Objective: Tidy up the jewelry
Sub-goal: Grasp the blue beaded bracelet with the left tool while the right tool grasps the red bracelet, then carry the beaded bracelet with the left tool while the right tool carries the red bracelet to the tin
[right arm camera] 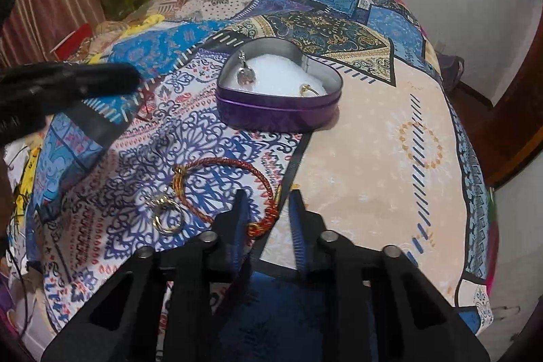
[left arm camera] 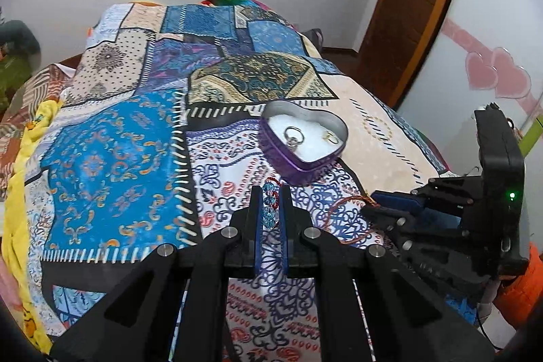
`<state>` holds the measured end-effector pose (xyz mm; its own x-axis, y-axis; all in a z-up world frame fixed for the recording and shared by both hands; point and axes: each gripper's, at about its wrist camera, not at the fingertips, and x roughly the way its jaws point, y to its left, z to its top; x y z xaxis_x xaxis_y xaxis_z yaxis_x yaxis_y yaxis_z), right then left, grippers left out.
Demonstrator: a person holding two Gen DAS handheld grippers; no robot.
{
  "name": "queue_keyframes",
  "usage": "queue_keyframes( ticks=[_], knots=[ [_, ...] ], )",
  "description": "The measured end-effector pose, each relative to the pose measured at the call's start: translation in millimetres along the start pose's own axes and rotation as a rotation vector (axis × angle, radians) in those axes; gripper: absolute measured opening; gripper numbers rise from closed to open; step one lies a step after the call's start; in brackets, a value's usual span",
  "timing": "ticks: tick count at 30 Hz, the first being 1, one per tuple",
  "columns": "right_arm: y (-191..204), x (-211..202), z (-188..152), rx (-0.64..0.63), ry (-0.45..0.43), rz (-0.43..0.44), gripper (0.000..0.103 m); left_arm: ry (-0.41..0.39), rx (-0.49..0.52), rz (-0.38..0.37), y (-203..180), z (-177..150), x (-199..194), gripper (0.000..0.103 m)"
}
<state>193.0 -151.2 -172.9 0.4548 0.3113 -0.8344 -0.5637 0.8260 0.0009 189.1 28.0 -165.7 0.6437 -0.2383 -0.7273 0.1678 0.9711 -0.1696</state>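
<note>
Left wrist view: left tongs (left arm camera: 270,192) are narrow, fingers bracketing a blue bead bracelet (left arm camera: 270,207) that runs lengthwise between them, its long axis along the fingers. Whether the pads actually press it I cannot tell; it looks gripped or nearly so. The tin (left arm camera: 303,143), heart-shaped and purple, sits on the bed (left arm camera: 112,158) just ahead and slightly right of the tips, open, with a ring (left arm camera: 292,135) and a gold piece (left arm camera: 331,136) on its white lining. Right tongs (left arm camera: 376,209) come in from the right, low over the quilt, near a red cord bracelet (left arm camera: 346,216); their gap is not readable here.

Right wrist view: right tongs (right arm camera: 268,195) are open to a medium gap, nothing between the pads. The red cord bracelet (right arm camera: 230,178) lies on the bed just left of the tips, its knotted end touching or almost touching the left finger; the loop spreads away to the left. A gold ring (right arm camera: 168,214) lies inside that loop's left side. The tin (right arm camera: 278,97) is straight ahead, well apart. Left tongs (right arm camera: 68,83) blur in at the far left.

Judgement: left tongs are nearer the tin; a short forward-right carry would drop the beads in.
</note>
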Motion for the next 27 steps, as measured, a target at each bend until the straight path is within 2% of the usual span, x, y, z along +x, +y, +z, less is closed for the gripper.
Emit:
queue_keyframes(
  ticks=[2, 10, 27],
  knots=[
    [-3, -2, 0, 0.018, -0.002, 0.001, 0.007, -0.001, -0.006, 0.005, 2, -1, -1, 0.007],
    [-7, -21, 2, 0.062, -0.064, 0.011, 0.007, -0.026, 0.007, 0.017, -5, 1, -10, 0.007],
    [-15, -64, 34, 0.09, -0.227, 0.025, 0.007, -0.103, 0.014, 0.016, -19, 24, -29, 0.007]
  ],
)
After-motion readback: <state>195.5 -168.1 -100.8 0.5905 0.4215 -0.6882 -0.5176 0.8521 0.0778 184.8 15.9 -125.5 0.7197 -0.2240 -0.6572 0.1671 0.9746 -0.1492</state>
